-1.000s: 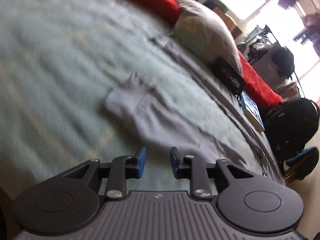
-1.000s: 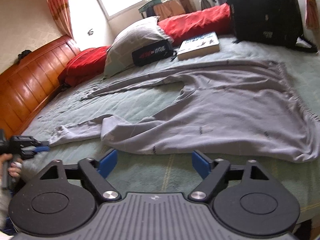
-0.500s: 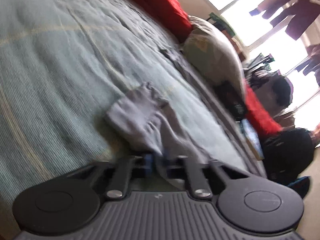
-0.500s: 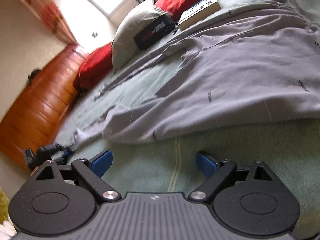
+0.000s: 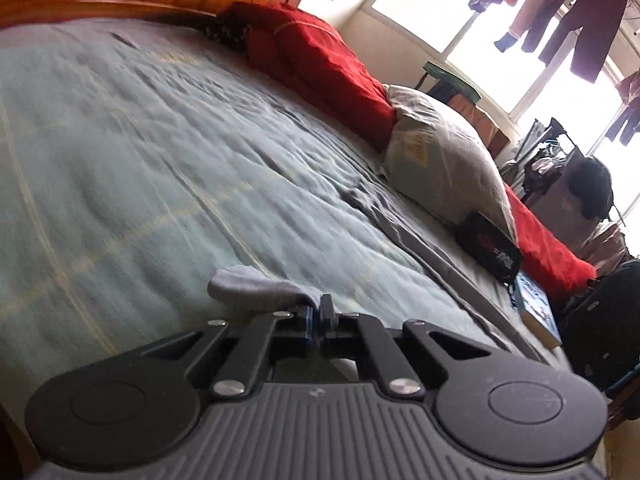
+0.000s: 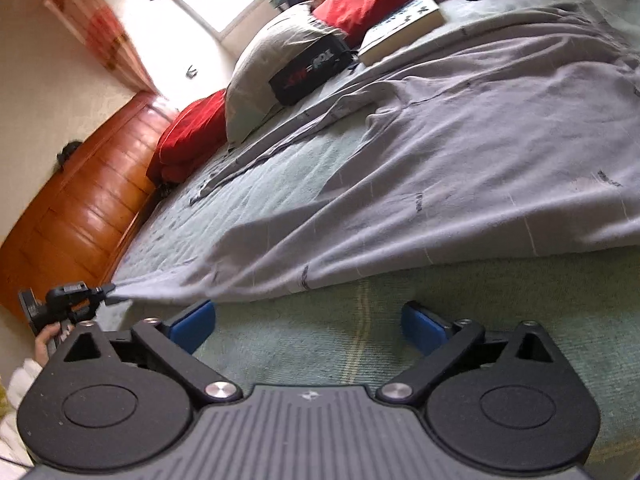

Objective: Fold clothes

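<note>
The left gripper [image 5: 315, 314] is clamped on the cuff of the grey garment [image 6: 460, 168], which is spread across the green bedspread [image 5: 132, 168] and drawn taut at that sleeve. The right gripper [image 6: 306, 320] is held wide apart, empty, just short of the garment's near edge.

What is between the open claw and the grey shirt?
Only bare green bedspread lies between the right gripper and the grey garment, seen in the right wrist view.
</note>
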A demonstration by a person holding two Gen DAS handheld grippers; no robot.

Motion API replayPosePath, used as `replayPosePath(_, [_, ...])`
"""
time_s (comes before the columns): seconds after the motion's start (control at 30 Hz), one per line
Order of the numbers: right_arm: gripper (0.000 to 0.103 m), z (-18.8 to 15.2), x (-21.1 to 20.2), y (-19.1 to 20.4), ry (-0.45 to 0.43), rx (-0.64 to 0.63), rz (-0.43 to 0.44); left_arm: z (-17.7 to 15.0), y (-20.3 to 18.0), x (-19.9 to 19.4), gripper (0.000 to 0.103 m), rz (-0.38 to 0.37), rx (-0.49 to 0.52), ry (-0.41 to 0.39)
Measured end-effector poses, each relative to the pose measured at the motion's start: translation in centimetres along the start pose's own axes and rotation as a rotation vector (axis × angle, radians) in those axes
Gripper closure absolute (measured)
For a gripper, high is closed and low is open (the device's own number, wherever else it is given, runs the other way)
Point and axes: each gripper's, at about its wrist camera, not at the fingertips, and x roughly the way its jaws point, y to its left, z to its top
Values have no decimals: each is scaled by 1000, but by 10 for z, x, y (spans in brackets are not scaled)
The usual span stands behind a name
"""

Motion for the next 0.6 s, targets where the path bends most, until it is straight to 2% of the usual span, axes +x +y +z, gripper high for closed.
replayPosePath(0.1, [0,-4,2,7,1,-66,-28,-1,4,1,102,29,12,20])
replayPosePath(0.27, [0,-7,2,15,9,-119,-60,-3,9,1,94,84,42,49])
replayPosePath(0.47, [0,-14,-11,24,25,-205,-147,-12,5,-18,80,215,162,39])
replayPosePath(0.53, [0,-17,-18,26,19,-238,-195,-14,4,-24,65,258,202,35])
replayPosePath(0.6, [0,-18,-22,26,15,-265,-256,-17,1,-31,65,286,241,30])
